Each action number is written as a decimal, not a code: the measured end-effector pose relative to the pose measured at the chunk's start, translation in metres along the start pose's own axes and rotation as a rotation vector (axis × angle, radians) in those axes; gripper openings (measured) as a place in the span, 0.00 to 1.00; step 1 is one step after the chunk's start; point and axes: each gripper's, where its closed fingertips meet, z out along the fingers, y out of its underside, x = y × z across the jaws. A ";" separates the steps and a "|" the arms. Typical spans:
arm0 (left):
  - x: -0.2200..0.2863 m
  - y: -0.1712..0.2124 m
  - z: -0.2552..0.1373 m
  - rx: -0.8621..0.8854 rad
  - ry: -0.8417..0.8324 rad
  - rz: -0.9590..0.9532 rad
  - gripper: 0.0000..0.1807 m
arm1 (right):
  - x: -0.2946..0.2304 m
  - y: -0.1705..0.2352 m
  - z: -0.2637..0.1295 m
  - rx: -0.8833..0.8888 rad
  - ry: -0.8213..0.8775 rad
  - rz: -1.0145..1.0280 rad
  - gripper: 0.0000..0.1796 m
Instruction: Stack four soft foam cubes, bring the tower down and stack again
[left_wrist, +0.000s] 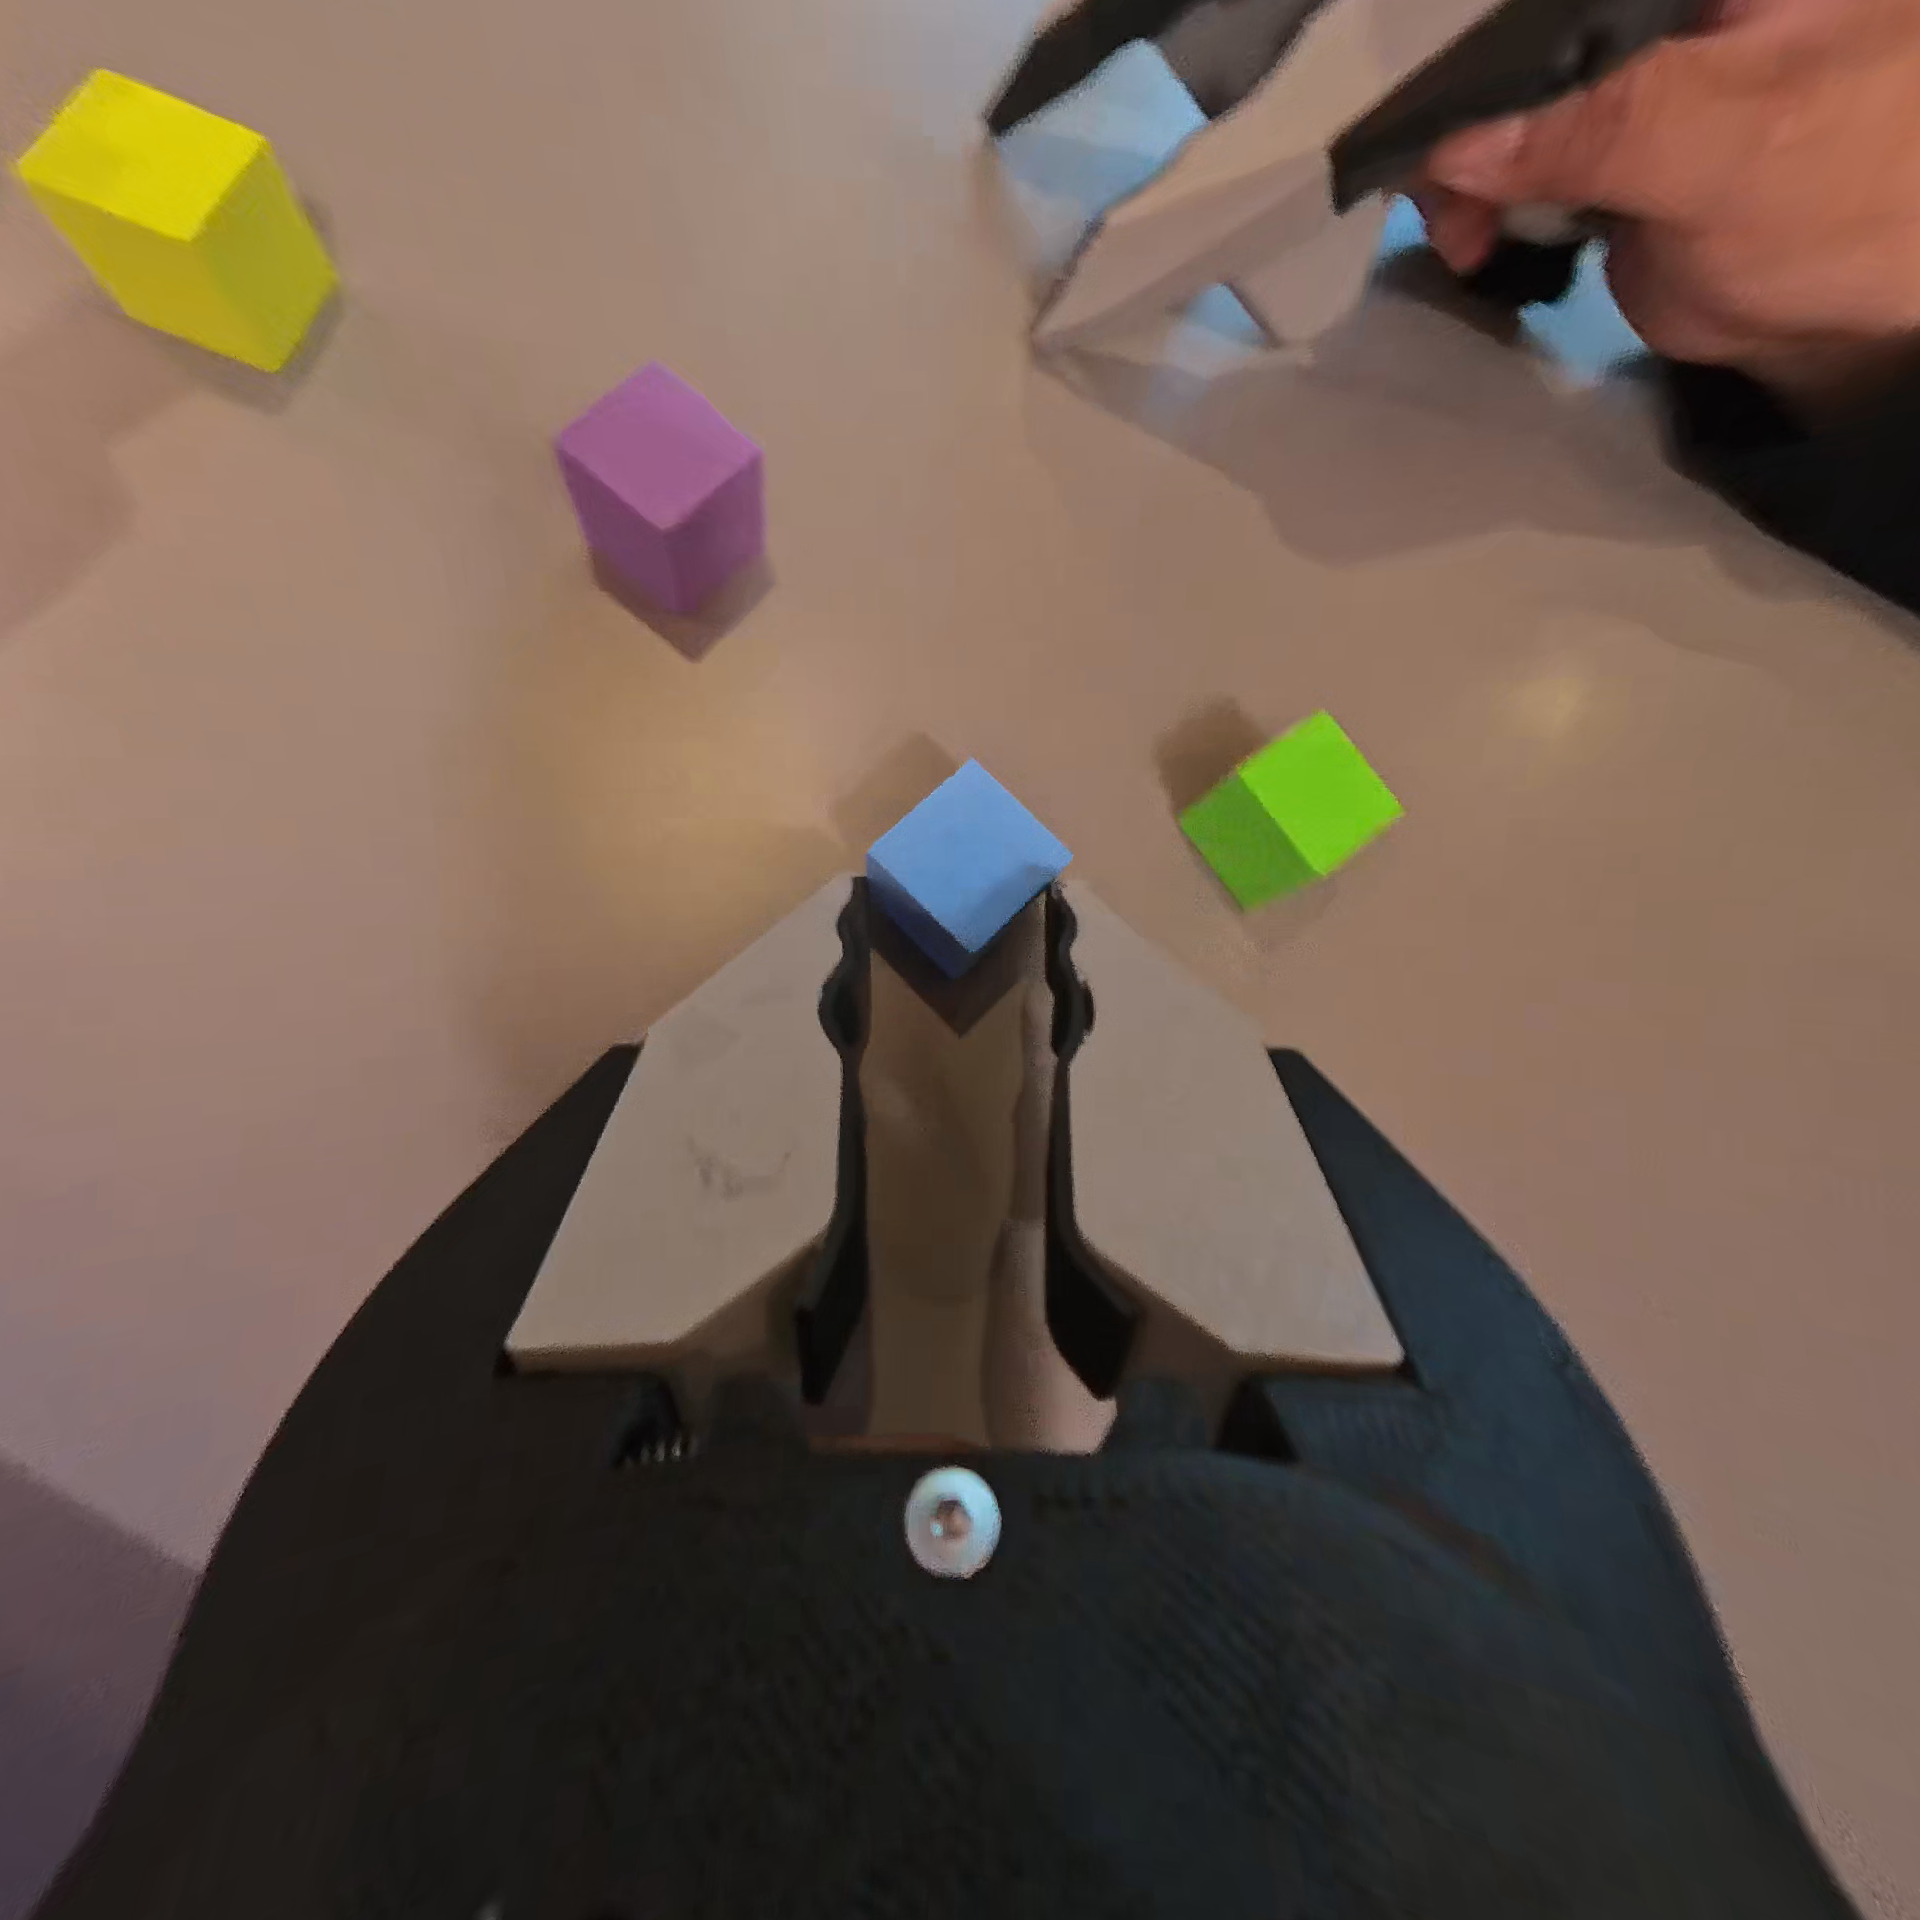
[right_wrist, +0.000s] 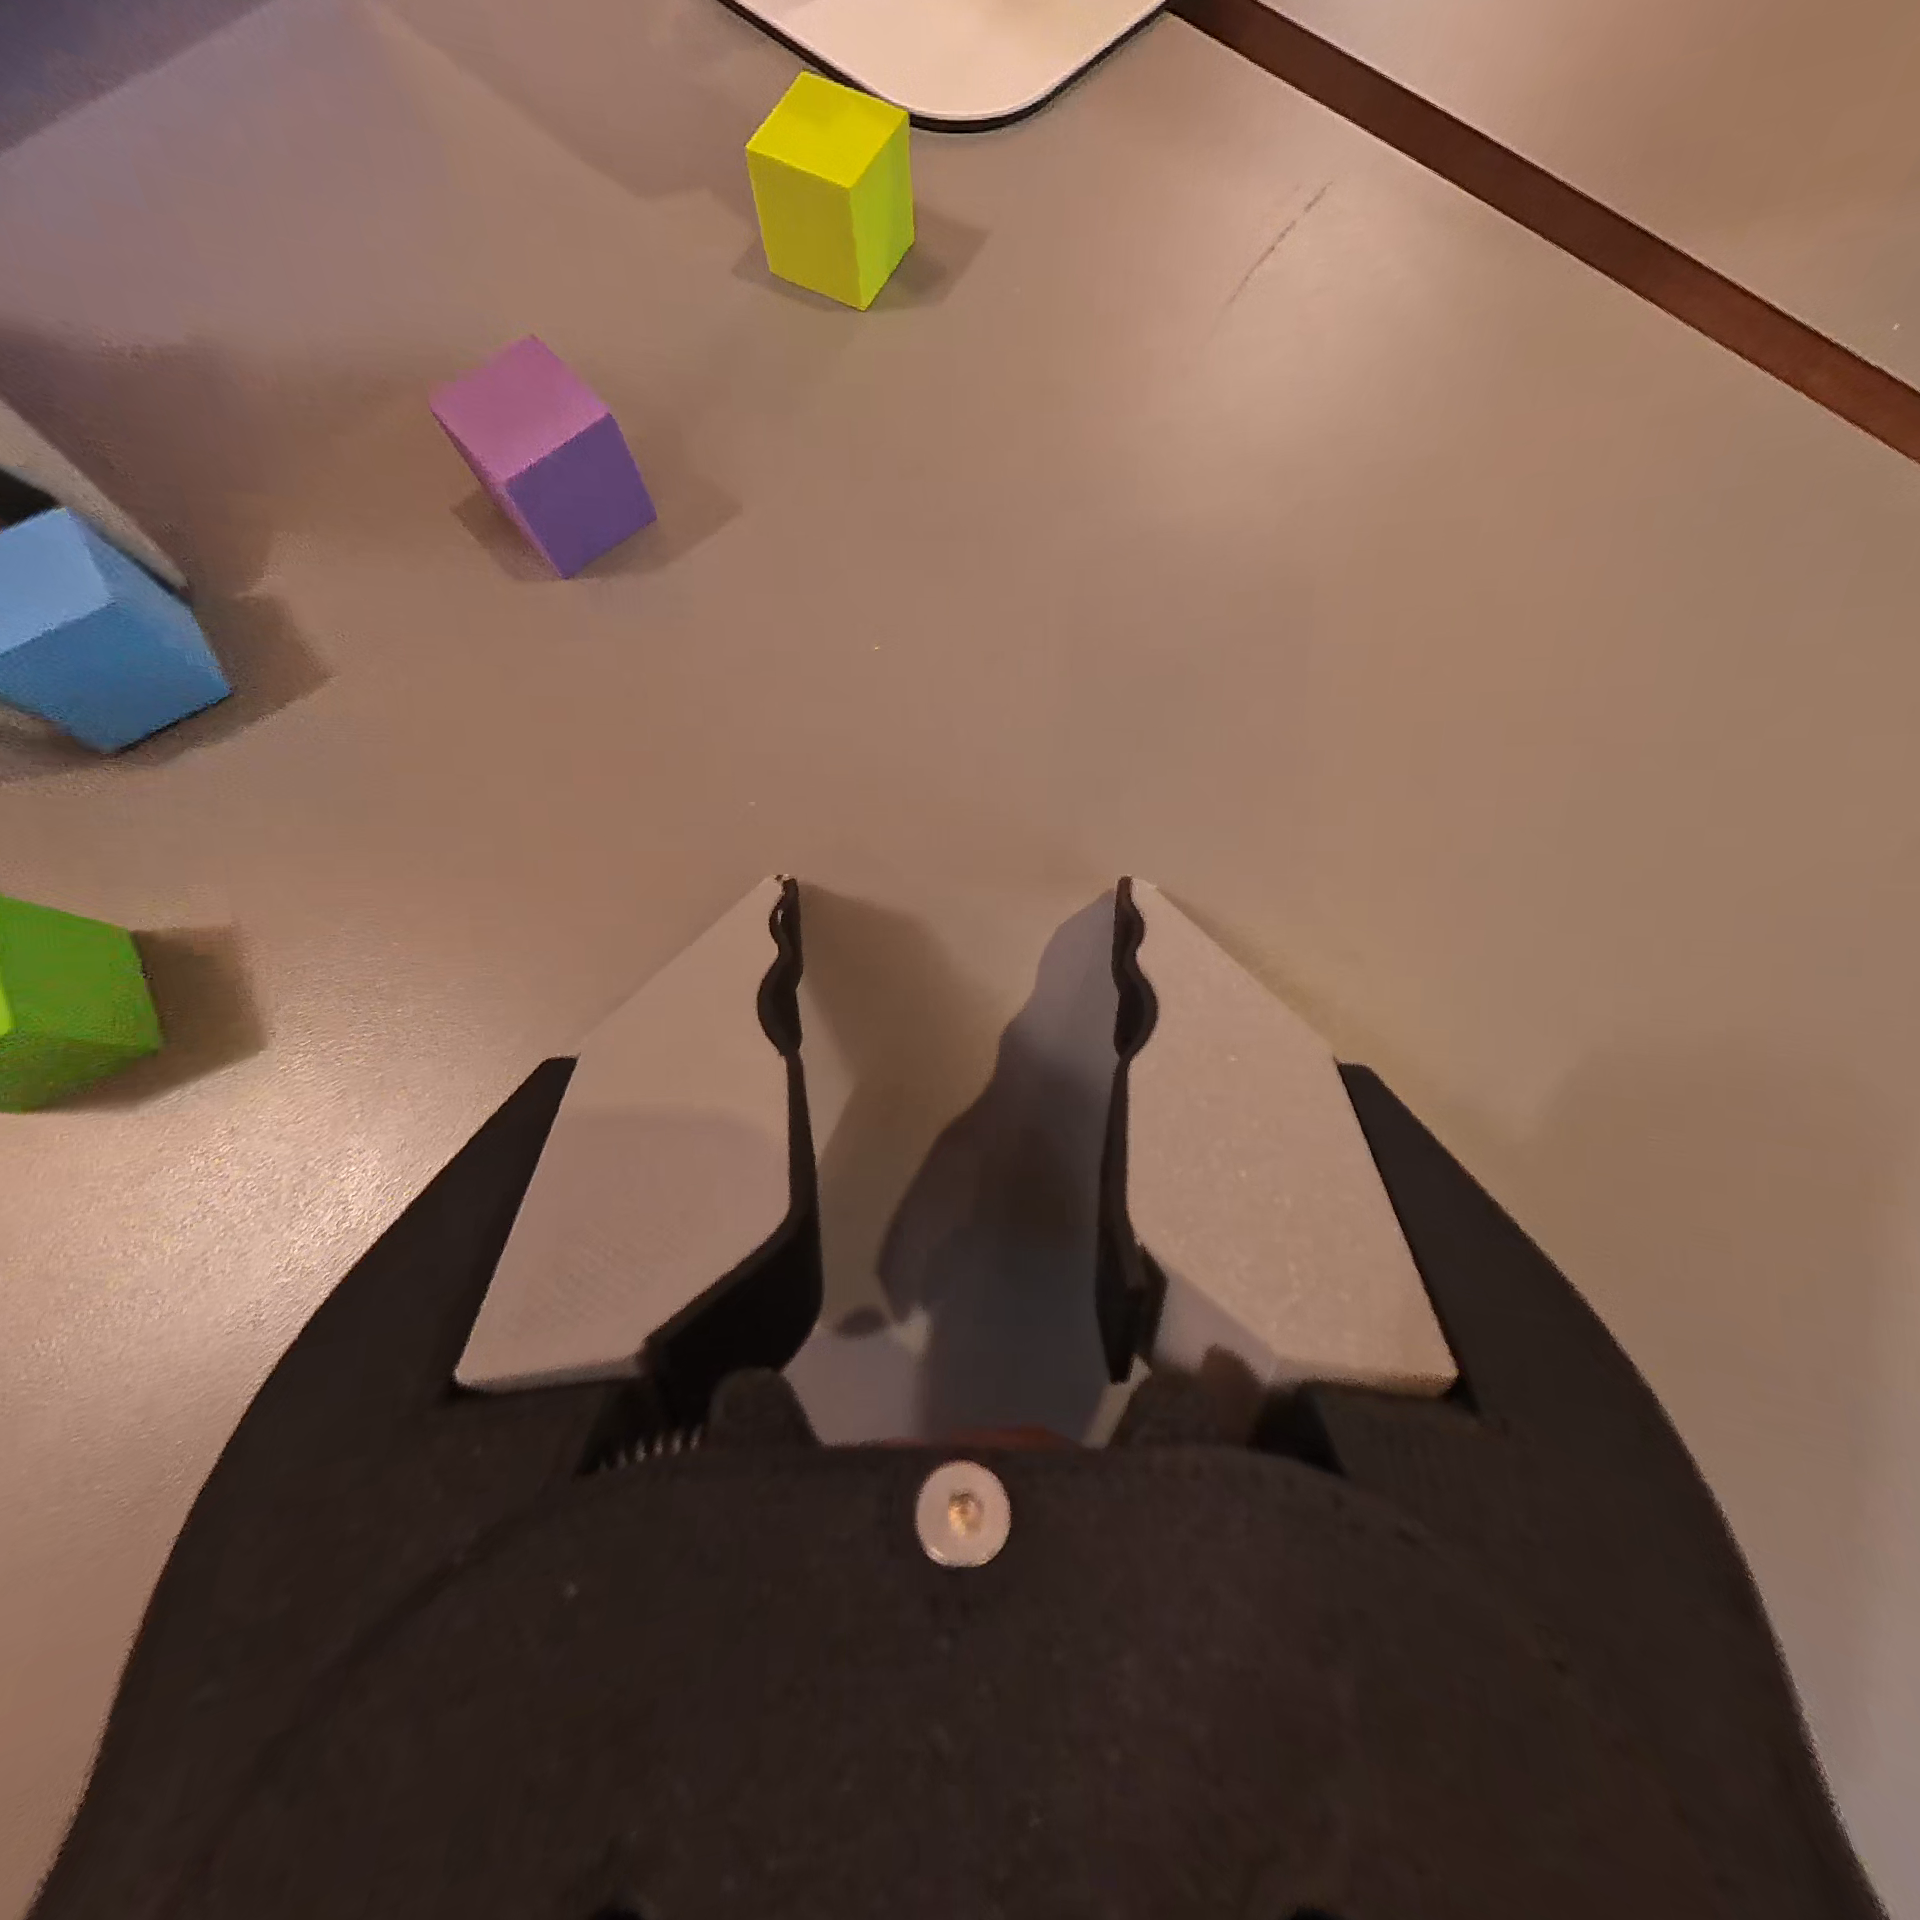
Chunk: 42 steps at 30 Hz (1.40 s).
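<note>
While left gripper (left_wrist: 961, 894) fingers pinch the blue cube (left_wrist: 966, 862) | right gripper (right_wrist: 951, 883) fingers apart, empty | green cube (left_wrist: 1288, 805) beside blue, purple cube (left_wrist: 665, 483) beyond it.

Smooth grey-beige tabletop under warm indoor light

The table (right_wrist: 1299, 644) is a plain matte surface, grey-beige in the right wrist view and pinker-tan in the left wrist view, where a soft round glare spot (left_wrist: 1548, 701) sits on it. A thin dark scratch (right_wrist: 1273, 244) crosses the surface toward the far side. Past it runs a dark brown strip (right_wrist: 1621, 239), perhaps a seam between two tabletops, with more pale surface beyond. At the far edge lies a white rounded-corner slab (right_wrist: 966, 52) with a dark rim; what it is cannot be told.
</note>
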 end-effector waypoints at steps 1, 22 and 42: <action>0.005 0.003 -0.001 -0.009 0.029 0.035 0.17 | -0.002 0.000 0.000 0.000 -0.008 -0.006 0.32; 0.008 0.022 -0.013 -0.133 -0.049 0.090 0.03 | -0.020 -0.008 -0.004 0.053 -0.064 -0.077 0.31; -0.012 0.017 -0.013 -0.085 -0.139 0.058 0.00 | -0.157 -0.013 -0.049 0.106 -0.588 -0.386 0.28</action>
